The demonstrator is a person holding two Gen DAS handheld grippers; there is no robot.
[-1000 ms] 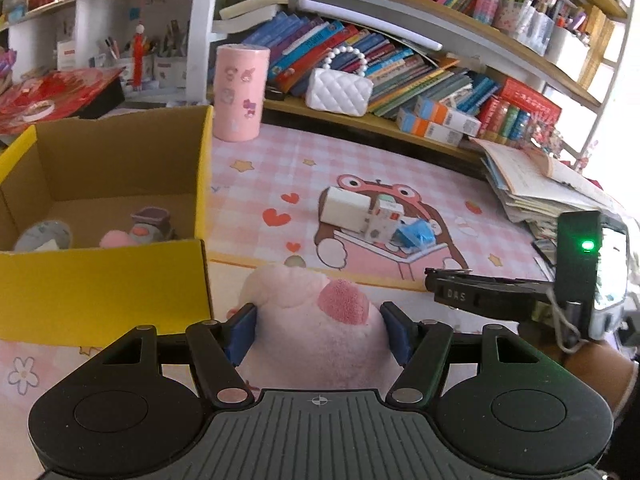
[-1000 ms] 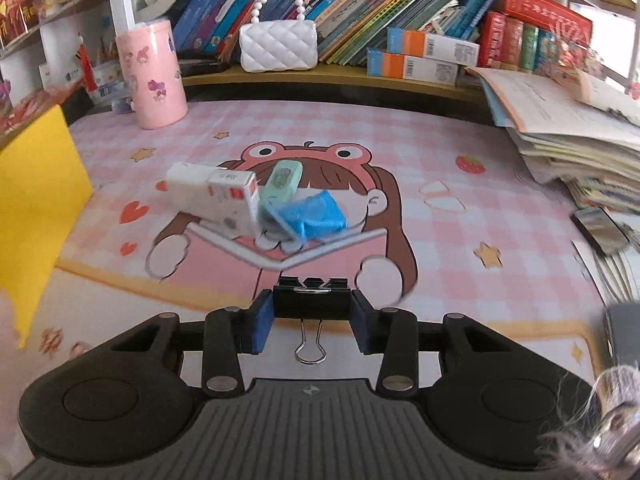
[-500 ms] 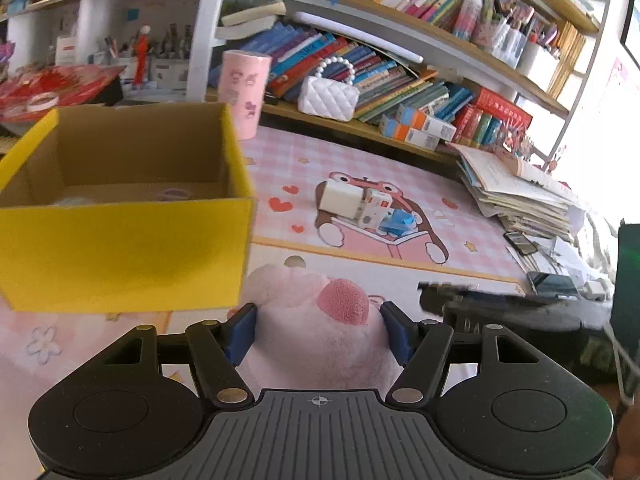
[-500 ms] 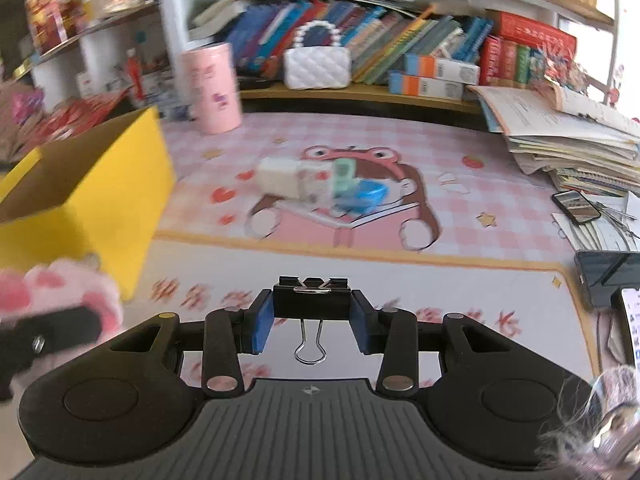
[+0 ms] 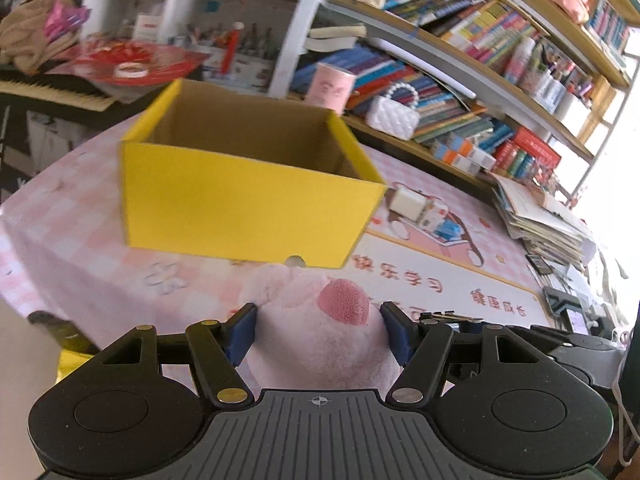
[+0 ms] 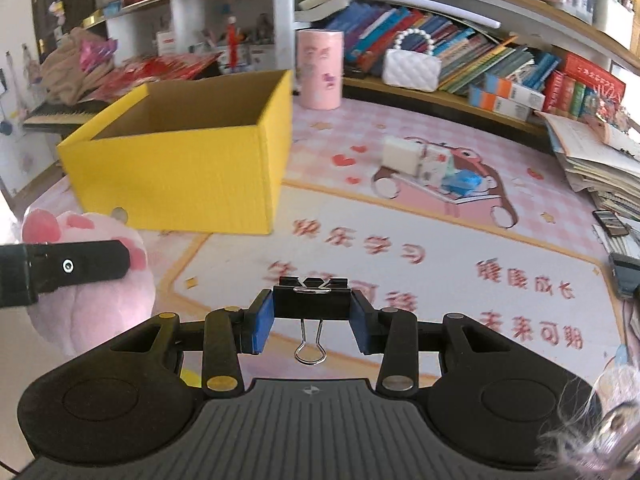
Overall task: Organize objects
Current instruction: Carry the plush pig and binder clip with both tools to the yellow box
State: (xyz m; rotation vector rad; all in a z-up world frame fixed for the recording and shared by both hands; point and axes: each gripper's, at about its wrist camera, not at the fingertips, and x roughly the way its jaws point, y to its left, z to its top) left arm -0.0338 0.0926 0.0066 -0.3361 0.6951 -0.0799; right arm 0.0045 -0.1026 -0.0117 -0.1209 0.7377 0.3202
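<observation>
My left gripper (image 5: 320, 330) is shut on a pink plush toy (image 5: 320, 320) and holds it in front of the open yellow cardboard box (image 5: 240, 208). The plush also shows at the left of the right wrist view (image 6: 80, 280), with a left gripper finger across it. My right gripper (image 6: 312, 316) is shut on a black binder clip (image 6: 312, 302), held above the pink mat, to the right of the box (image 6: 180, 176). A small pile of a white block, a printed carton and a blue item (image 6: 432, 164) lies on the mat's cartoon figure.
A pink cylinder (image 6: 320, 68) and a white quilted purse (image 6: 412, 68) stand at the back by the bookshelf. Stacked papers and books (image 6: 600, 160) lie on the right, with phones (image 6: 624, 276) near the right edge. Red items and a cloth heap lie left of the box.
Both grippers have pulled back and away from the table, still holding the plush and the clip. The box now looks smaller and farther, its inside hidden from the left wrist view.
</observation>
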